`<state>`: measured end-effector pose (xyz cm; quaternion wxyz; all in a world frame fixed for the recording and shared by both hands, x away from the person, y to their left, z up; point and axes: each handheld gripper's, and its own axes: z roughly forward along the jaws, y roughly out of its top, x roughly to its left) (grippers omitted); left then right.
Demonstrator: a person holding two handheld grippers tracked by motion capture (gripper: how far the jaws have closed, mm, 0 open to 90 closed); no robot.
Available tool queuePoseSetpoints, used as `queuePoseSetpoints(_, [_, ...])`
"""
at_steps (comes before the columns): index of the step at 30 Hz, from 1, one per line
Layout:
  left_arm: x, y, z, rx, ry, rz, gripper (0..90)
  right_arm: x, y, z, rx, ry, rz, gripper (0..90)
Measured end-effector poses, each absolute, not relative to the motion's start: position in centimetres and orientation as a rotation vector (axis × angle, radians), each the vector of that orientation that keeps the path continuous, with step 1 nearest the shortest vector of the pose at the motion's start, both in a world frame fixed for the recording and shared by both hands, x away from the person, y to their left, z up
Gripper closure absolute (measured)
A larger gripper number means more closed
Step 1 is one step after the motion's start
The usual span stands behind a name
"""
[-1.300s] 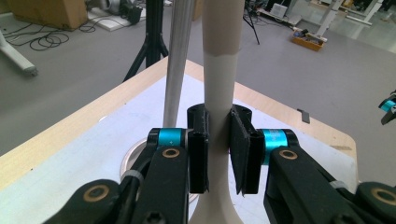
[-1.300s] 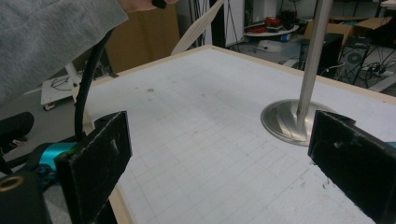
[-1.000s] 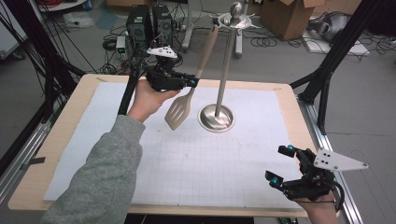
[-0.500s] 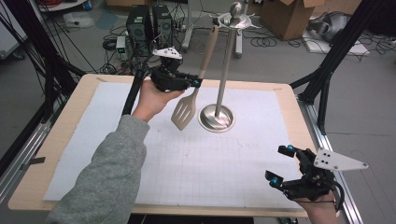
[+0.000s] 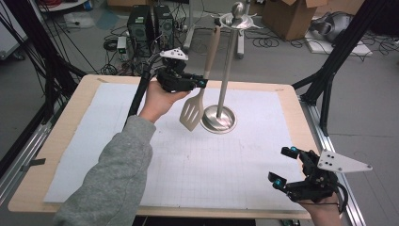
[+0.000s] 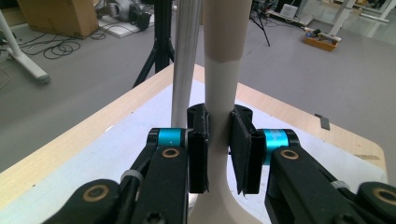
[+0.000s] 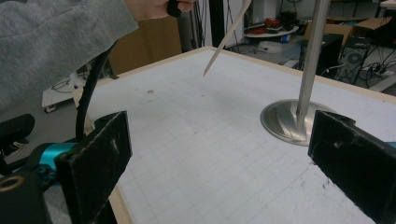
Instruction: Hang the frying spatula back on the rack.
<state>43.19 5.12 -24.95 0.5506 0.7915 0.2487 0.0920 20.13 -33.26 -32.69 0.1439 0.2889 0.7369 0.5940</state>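
Table: light wooden table [image 5: 70, 141] with rounded corners, and a white gridded paper mat [image 5: 211, 165] covers most of the top.

Stand: shiny metal utensil stand [image 5: 225, 70], a thin upright pole on a round disc base, topped by a hooked crown and a ball. It sits toward the far middle of the mat. The right gripper view catches the base and lower pole [image 7: 299, 114] too.

Spatula: beige slotted spatula with a long pale handle [image 5: 197, 101]. It's up off the mat, tilted a bit, blade down and just beside the stand's base on its left, handle running up toward the stand's crown. Can't tell whether the handle's tip is hooked on there or just near it.

Left gripper: black two-jaw left gripper with teal accents [image 5: 200, 84], held out over the far side of the table, clamped on the spatula's handle right above the blade. In the left gripper view the black pads [image 6: 198, 149] press the pale handle [image 6: 217, 93] from both sides, with the metal pole [image 6: 184, 60] just behind.

Right gripper: right gripper [image 5: 282, 165] sits at the near right corner of the table, well apart from everything else, jaws spread wide and holding nothing. Its own view shows the mat [image 7: 224, 163] between the two pads.

Sleeve: grey sweatshirt sleeve [image 5: 113, 174] on the left arm.
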Motion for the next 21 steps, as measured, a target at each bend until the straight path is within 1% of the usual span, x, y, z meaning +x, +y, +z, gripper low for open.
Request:
queuePoseSetpoints(10, [43.32,5.04,-25.09,1.875,0.579,0.238,77.0,20.14,-33.24,-32.74,0.833,2.123,1.71,5.0])
queuePoseSetpoints(14, [43.31,4.95,-25.11,1.859,0.589,0.237,75.2,20.19,-33.24,-32.76,0.83,2.122,1.71,5.0])
queuePoseSetpoints(17, [43.25,5.25,-24.82,1.829,0.606,0.233,68.5,20.14,-33.26,-32.71,0.831,2.124,1.711,5.0])
queuePoseSetpoints(19, [43.24,5.52,-24.67,1.825,0.625,0.226,59.7,20.13,-33.25,-32.73,0.832,2.122,1.71,5.0])
queuePoseSetpoints(21, [43.13,5.8,-24.6,1.822,0.622,0.237,54.1,20.13,-33.21,-32.75,0.828,2.122,1.708,5.0])
